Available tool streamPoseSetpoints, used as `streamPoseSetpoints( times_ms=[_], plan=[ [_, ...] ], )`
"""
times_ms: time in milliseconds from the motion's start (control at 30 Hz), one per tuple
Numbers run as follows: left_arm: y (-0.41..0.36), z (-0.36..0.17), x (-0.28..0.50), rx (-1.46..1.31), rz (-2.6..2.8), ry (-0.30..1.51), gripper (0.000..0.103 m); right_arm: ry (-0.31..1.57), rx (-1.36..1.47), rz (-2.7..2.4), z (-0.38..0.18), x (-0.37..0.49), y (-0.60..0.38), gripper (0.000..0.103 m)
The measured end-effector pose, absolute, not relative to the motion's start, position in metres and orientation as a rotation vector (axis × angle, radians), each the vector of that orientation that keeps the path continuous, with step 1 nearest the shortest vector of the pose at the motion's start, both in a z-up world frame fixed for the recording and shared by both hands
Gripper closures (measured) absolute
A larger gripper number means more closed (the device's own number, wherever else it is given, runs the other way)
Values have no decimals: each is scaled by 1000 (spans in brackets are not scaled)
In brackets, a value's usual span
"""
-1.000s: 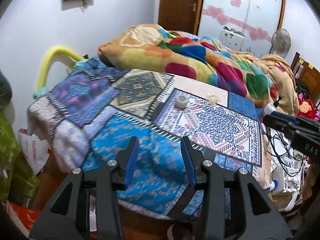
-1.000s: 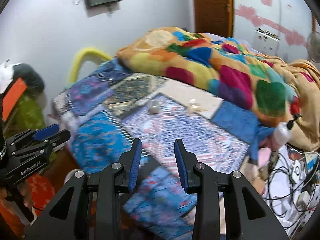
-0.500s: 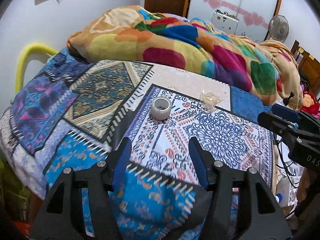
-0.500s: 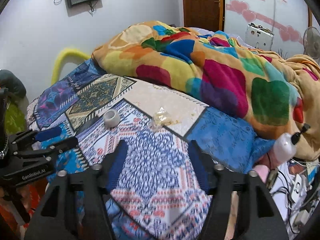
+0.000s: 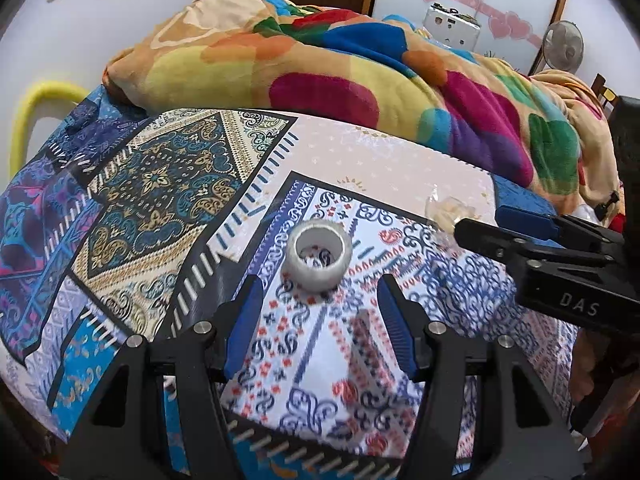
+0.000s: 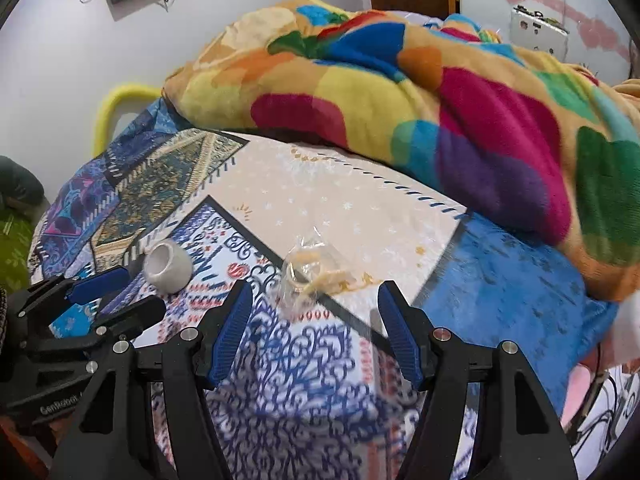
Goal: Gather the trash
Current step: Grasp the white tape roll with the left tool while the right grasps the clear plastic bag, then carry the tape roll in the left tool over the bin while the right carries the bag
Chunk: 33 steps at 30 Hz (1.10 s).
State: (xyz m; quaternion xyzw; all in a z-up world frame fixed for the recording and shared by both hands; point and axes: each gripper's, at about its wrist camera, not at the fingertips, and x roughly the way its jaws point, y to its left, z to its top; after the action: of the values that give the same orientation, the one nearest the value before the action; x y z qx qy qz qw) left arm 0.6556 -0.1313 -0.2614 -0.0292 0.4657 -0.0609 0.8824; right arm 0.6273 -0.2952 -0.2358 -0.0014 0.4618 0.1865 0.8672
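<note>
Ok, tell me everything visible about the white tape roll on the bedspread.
The white, nearly used-up tape roll is a short, thick ring lying flat, hole upward, so the patterned blue-and-white bedspread shows through it. It rests alone, touched only by the cloth. The open left claw sits just short of it, blue pads either side; a crumpled clear plastic wrapper lies nearby.

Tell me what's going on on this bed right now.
A person holds two tongs over a patterned bedspread, collecting trash. The left tongs are open and lined up just short of a white tape roll. The right tongs are open too, aimed at a crumpled clear wrapper. Neither piece has been picked up yet. A colorful blanket is heaped behind them.
</note>
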Motion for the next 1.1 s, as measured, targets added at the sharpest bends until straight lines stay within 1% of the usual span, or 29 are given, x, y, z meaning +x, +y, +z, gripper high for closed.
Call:
streamPoseSetpoints(
  times_ms=[300,367,433,500,533,667,833,1100],
  plan=[
    [-136,-271,672,-31,-114,935,45,953,-95,369,-248,638,-282,42],
    [-136,-273,673,-20,-103,925,45,936,-116,362,-248,638,-280,47],
    [-136,-274,673,-9,-95,914,45,926,-125,353,-248,638,-281,59],
    [-136,-275,674,-5,-95,908,56,925,-113,355,-248,639,-284,63],
    [-137,-276,674,0,-97,914,66,925,-107,359,-248,639,-284,71],
    [-139,-271,670,19,-97,894,66,916,-99,356,-244,634,-286,71],
    [-141,-253,657,25,-114,872,66,883,-106,365,-227,621,-281,71],
    [-144,-199,625,44,-109,815,66,796,-151,386,-169,585,-277,71]
  ],
)
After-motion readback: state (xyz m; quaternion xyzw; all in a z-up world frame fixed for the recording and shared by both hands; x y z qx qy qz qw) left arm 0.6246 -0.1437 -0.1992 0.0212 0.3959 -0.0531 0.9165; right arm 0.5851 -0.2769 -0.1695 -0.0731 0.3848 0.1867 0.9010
